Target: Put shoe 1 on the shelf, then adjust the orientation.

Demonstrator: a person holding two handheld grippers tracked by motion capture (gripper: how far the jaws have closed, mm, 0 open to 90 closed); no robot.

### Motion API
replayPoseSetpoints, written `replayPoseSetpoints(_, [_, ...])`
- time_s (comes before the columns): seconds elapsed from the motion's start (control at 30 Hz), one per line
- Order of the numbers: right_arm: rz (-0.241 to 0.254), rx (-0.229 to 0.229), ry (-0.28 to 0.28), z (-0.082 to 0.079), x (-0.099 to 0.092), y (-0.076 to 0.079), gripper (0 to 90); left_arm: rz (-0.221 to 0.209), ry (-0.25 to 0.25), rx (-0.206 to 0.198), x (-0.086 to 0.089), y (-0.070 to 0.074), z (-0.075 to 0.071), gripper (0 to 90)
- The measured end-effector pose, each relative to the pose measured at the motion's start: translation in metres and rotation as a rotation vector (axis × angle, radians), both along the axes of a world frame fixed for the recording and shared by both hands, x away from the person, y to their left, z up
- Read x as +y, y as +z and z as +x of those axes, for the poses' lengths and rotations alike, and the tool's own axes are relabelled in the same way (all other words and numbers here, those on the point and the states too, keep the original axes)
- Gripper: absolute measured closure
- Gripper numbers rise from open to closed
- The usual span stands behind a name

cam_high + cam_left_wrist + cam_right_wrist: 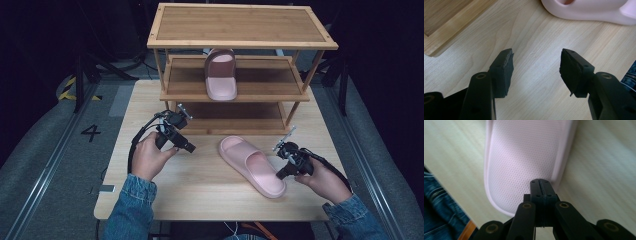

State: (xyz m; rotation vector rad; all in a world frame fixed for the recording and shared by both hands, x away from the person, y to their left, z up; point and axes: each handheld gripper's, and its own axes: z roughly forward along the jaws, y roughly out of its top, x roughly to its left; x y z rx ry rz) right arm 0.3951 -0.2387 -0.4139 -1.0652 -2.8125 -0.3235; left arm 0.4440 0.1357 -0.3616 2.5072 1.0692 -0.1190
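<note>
R gripper [541,182]: jaws pressed together, nothing between them, tips over heel end of pink slipper [524,152], on/just above dotted insole — contact not certain. High view: R gripper [281,173] at slipper's [252,165] near end, held by R hand [322,179], denim sleeve, cable trailing back along wrist.

L gripper [536,62]: jaws spread wide, only bare tabletop between pads [571,70], pad faces look worn/ragged at edges. Pink slipper's [589,11] edge at top of L gripper view, well apart from tips. High view: L gripper [189,147] angled toward slipper, near it, not touching; L hand [150,157] round the body, denim cuff.

Slipper on table: lies diagonal on light wood table [200,190], toe toward rack, heel toward person's R side, sole down, strap up.

2nd pink slipper [220,75]: on mid shelf of bamboo rack [240,30], sole down, between the uprights. Rack stands on far part of table, 3 tiers, top + bottom tiers bare.

Writing: "4" [91,132] marked on grey floor, L of table. Yellow/black hazard tape [67,89] on floor further back. No brand/label legible on slippers or grippers.
</note>
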Motion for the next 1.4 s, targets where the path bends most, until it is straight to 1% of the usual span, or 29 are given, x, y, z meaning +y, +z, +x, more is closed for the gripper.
replayPoseSetpoints(0.07, [0.003, 0.012, 0.027, -0.004, 0.004, 0.000, 89.5, 0.000, 0.001, 0.003, 0.000, 0.000, 0.000, 44.4])
replayPoseSetpoints(0.1, [0.013, 0.026, 0.043, -0.005, 0.007, 0.000, 89.5, 0.000, 0.003, 0.006, 0.000, 0.000, -0.001, 44.4])
replayPoseSetpoints(0.13, [0.009, 0.032, 0.071, -0.007, 0.010, 0.000, 89.5, -0.003, 0.004, 0.002, 0.000, 0.000, -0.001, 44.4])
replayPoseSetpoints(0.2, [0.006, 0.026, 0.082, -0.008, 0.013, 0.001, 89.5, -0.003, 0.002, 0.001, 0.001, 0.001, -0.003, 44.4])
replayPoseSetpoints(0.27, [0.015, 0.020, 0.079, -0.008, 0.013, 0.003, 89.4, -0.007, 0.001, -0.002, 0.003, 0.001, -0.003, 44.4])
replayPoseSetpoints(0.3, [0.019, -0.014, 0.067, -0.006, 0.011, 0.006, 88.1, -0.008, 0.004, -0.003, 0.004, 0.002, -0.004, 44.4])
replayPoseSetpoints(0.33, [0.025, -0.045, 0.055, -0.005, 0.008, 0.009, 84.8, -0.007, 0.011, 0.001, 0.004, 0.002, -0.004, 44.4])
replayPoseSetpoints(0.37, [0.052, -0.098, 0.017, 0.000, 0.001, 0.016, 81.7, -0.009, 0.015, -0.001, 0.006, 0.001, -0.005, 44.4])
replayPoseSetpoints(0.4, [0.052, -0.098, 0.017, 0.000, 0.001, 0.016, 81.7, -0.009, 0.015, -0.001, 0.006, 0.001, -0.005, 44.4])
replayPoseSetpoints(0.43, [0.079, -0.134, -0.017, 0.003, -0.005, 0.023, 74.8, -0.006, 0.021, 0.001, 0.008, 0.000, -0.006, 44.3])
replayPoseSetpoints(0.5, [0.094, -0.171, -0.044, 0.006, -0.010, 0.030, 69.9, -0.002, 0.025, 0.005, 0.010, -0.001, -0.007, 44.3])
replayPoseSetpoints(0.53, [0.094, -0.171, -0.044, 0.006, -0.010, 0.030, 69.9, -0.002, 0.025, 0.005, 0.010, -0.001, -0.007, 44.4])
replayPoseSetpoints(0.57, [0.123, -0.196, -0.056, 0.009, -0.013, 0.035, 65.7, -0.004, 0.032, 0.005, 0.012, -0.001, -0.009, 44.3])
replayPoseSetpoints(0.6, [0.123, -0.196, -0.056, 0.009, -0.013, 0.035, 65.7, -0.004, 0.032, 0.005, 0.012, -0.001, -0.009, 44.3])
replayPoseSetpoints(0.63, [0.131, -0.208, -0.063, 0.010, -0.013, 0.037, 64.6, 0.006, 0.027, 0.004, 0.015, -0.001, -0.011, 44.3])
replayPoseSetpoints(0.67, [0.138, -0.220, -0.066, 0.012, -0.014, 0.038, 63.4, 0.007, 0.033, 0.004, 0.016, -0.001, -0.012, 44.3])
replayPoseSetpoints(0.77, [0.135, -0.252, -0.068, 0.015, -0.012, 0.039, 63.5, 0.003, 0.048, 0.002, 0.020, -0.001, -0.015, 44.2])
replayPoseSetpoints(0.83, [0.149, -0.253, -0.062, 0.018, -0.009, 0.038, 64.1, -0.006, 0.059, 0.004, 0.022, -0.001, -0.019, 43.8])
replayPoseSetpoints(0.87, [0.152, -0.250, -0.057, 0.020, -0.007, 0.036, 64.2, -0.007, 0.069, 0.011, 0.024, -0.002, -0.020, 43.1])
replayPoseSetpoints(0.9, [0.150, -0.251, -0.065, 0.021, -0.005, 0.035, 64.4, -0.009, 0.074, 0.020, 0.025, -0.002, -0.021, 42.4])
replayPoseSetpoints(0.93, [0.149, -0.247, -0.065, 0.023, -0.004, 0.033, 65.3, -0.010, 0.076, 0.019, 0.027, -0.002, -0.022, 42.3])
replayPoseSetpoints(0.97, [0.153, -0.240, -0.066, 0.025, -0.002, 0.032, 66.3, -0.009, 0.077, 0.014, 0.028, -0.002, -0.023, 42.4])
replayPoseSetpoints(1.07, [0.162, -0.215, -0.057, 0.030, 0.003, 0.027, 66.0, -0.010, 0.092, 0.014, 0.034, -0.002, -0.026, 42.5])
replayPoseSetpoints(1.13, [0.153, -0.197, -0.046, 0.034, 0.009, 0.020, 65.0, -0.009, 0.096, 0.011, 0.037, -0.003, -0.028, 42.5])
replayPoseSetpoints(1.2, [0.152, -0.199, -0.041, 0.035, 0.010, 0.018, 64.7, -0.011, 0.103, 0.014, 0.037, -0.004, -0.029, 42.6])
replayPoseSetpoints(1.27, [0.148, -0.183, -0.035, 0.037, 0.015, 0.013, 65.0, -0.009, 0.108, 0.017, 0.038, -0.004, -0.030, 42.5])
replayPoseSetpoints(1.33, [0.134, -0.179, -0.014, 0.037, 0.019, 0.009, 66.4, -0.008, 0.107, 0.018, 0.039, -0.004, -0.031, 42.5])
replayPoseSetpoints(1.4, [0.127, -0.176, -0.012, 0.038, 0.022, 0.005, 69.4, -0.004, 0.106, 0.016, 0.040, -0.005, -0.032, 42.6])
